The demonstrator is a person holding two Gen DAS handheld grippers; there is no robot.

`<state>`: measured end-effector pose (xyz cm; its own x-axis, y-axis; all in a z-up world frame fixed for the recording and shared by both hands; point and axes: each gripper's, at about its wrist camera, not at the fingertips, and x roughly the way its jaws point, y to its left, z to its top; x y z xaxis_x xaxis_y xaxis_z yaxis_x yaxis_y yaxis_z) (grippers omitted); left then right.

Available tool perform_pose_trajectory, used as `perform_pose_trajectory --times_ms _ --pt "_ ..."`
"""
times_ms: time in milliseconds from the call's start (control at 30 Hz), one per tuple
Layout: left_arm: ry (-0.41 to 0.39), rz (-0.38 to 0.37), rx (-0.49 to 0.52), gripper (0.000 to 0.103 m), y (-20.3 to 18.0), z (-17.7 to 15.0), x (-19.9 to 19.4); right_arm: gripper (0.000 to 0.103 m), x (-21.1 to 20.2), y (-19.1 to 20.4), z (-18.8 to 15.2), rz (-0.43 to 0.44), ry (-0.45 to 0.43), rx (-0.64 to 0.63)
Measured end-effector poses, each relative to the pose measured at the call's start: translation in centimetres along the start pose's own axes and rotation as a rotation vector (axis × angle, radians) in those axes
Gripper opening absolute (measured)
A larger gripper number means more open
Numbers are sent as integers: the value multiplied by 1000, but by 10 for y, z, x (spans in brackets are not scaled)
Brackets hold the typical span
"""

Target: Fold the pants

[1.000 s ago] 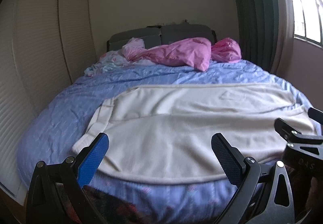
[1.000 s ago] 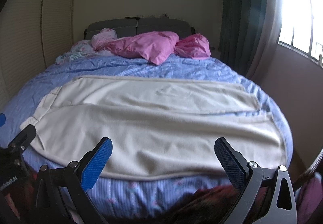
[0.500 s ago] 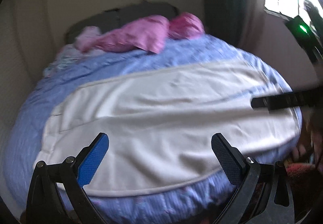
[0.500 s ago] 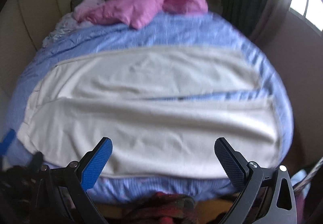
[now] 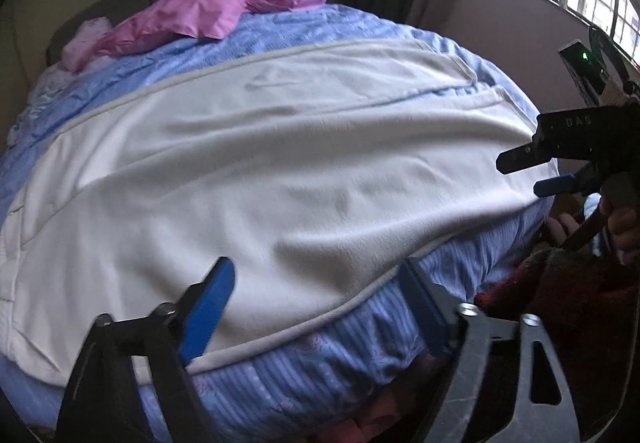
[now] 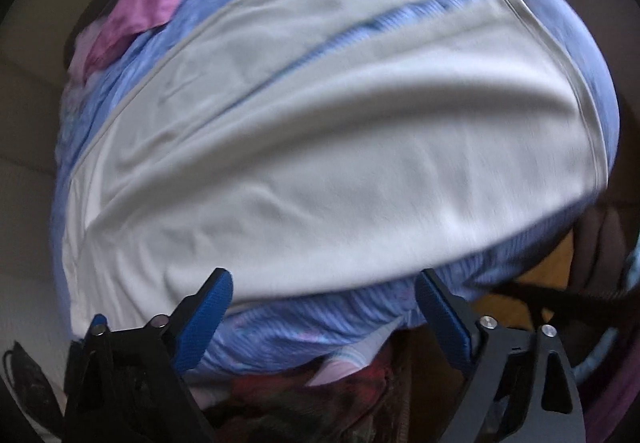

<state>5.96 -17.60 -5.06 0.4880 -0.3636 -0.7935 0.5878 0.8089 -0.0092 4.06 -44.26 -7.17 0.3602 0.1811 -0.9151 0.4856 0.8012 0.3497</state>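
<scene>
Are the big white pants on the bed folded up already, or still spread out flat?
Spread out. The white fleece pants lie flat across the blue bedspread, both legs side by side with a blue strip showing between them.

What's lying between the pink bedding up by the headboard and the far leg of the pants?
Only a bare strip of blue bedspread separates the pink bedding from the cream pants. The left wrist view shows it best.

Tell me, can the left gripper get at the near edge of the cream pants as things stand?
Probably yes. The left gripper is open, its jaws just narrowing with nothing gripped, right over the cream pants hem on the blue bedspread. Nothing blocks it.
</scene>
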Motion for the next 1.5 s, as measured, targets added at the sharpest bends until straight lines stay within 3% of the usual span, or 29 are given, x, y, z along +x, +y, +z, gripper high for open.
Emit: perform_pose_trajectory --times_ms 100,233,333,533,733,800,867,1067,1300,1500 --pt "2 -26 110 79 -13 -7 5 86 11 -21 -8 39 2 81" --pt "31 -51 147 77 -16 -15 21 85 21 -40 -15 126 -1 166" --pt "73 -40 173 65 -20 -22 36 77 32 -50 -18 135 -9 190" --pt "73 29 243 64 -29 -31 49 66 57 -68 -23 240 16 269" --pt "113 48 313 40 -41 -43 70 60 59 -78 -20 266 -21 294" --pt "117 42 277 25 -36 -42 73 57 57 -81 -18 250 -46 292" --pt "112 -1 212 12 -26 -38 70 45 58 -83 -17 238 -48 285" --pt "121 -37 253 9 -34 -46 53 14 63 -94 -25 249 -53 310" --pt "152 -64 240 9 -34 -48 45 9 40 -97 -39 252 -110 313" --pt "31 -72 204 8 -26 -25 2 7 4 -81 -38 208 -221 230"
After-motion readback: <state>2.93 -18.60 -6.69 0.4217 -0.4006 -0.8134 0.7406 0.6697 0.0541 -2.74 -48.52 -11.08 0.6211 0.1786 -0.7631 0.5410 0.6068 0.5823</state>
